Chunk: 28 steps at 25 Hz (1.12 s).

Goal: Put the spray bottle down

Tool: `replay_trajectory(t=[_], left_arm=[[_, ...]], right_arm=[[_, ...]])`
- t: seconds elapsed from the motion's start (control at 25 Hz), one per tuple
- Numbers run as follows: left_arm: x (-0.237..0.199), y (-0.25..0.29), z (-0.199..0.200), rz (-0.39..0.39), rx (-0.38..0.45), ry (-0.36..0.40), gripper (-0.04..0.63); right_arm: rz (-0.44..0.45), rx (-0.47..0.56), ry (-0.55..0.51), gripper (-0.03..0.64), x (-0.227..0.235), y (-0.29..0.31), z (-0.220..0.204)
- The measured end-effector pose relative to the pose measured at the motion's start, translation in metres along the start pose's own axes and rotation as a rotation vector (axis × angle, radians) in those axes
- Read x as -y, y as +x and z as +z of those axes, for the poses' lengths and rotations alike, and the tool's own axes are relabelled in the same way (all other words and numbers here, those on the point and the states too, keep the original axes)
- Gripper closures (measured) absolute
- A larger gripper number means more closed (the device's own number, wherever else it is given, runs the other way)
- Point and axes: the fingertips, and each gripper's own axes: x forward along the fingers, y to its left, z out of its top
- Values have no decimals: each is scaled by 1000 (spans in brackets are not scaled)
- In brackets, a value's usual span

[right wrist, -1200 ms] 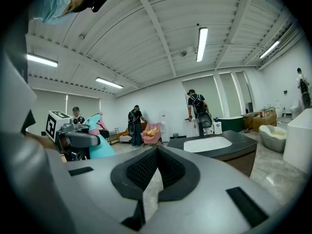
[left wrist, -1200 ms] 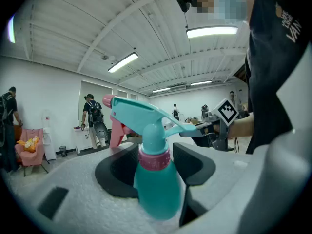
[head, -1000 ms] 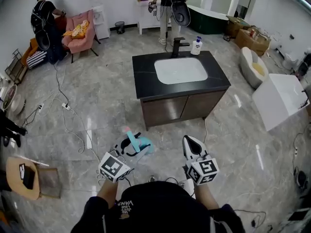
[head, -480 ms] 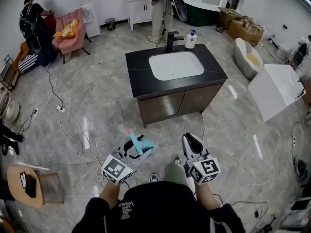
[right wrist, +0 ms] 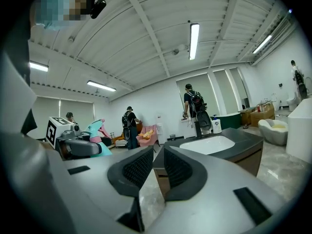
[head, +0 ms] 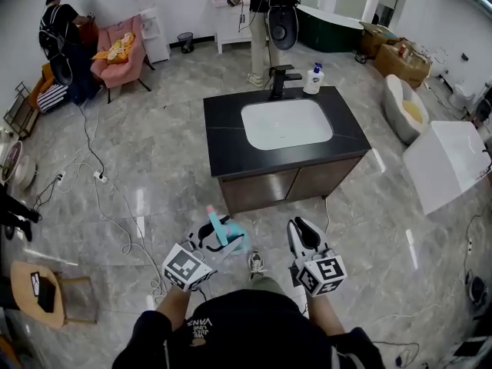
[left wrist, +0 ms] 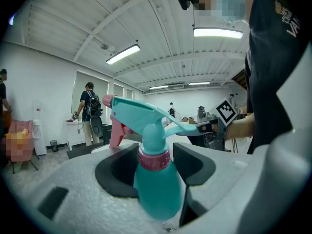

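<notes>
While in left gripper, spray bottle; "VANS" on shirt.

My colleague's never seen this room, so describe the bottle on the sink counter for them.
Mid-floor stands a black-topped vanity with a white basin. At its far edge, just right of the black faucet, stands the pump bottle: white with a blue top, the only bottle on that counter.

Bathroom showroom: vanity sink, bathtub

the grey marble floor carries a dark sink cabinet, a pink armchair and some loose cables.
</notes>
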Motion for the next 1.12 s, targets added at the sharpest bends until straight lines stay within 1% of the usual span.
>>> replay_trajectory(t=[0.2,0.32,0.48,0.64,0.84,0.96,1.12], left_arm=[[-39,41,8,29,-16,34,367],[-62,63,12,51,-15,46,367],[-89,84,12,86,-23,27,367],[-106,102,12,119,-27,22,367],[-123,115,5,127,-41,-6,367],[-138,123,0,124,-40,-17,367],[-169,134,-1,105,-33,-27,367]], right_arm=[[18,-3,20,561,37,44,14],[39,-21,20,581,57,69,16],[79,-32,6,595,79,97,18],[90,-48,11,611,97,119,29],[103,-67,9,614,111,141,23],[94,-79,10,615,117,156,21],[41,-89,11,615,123,178,32]])
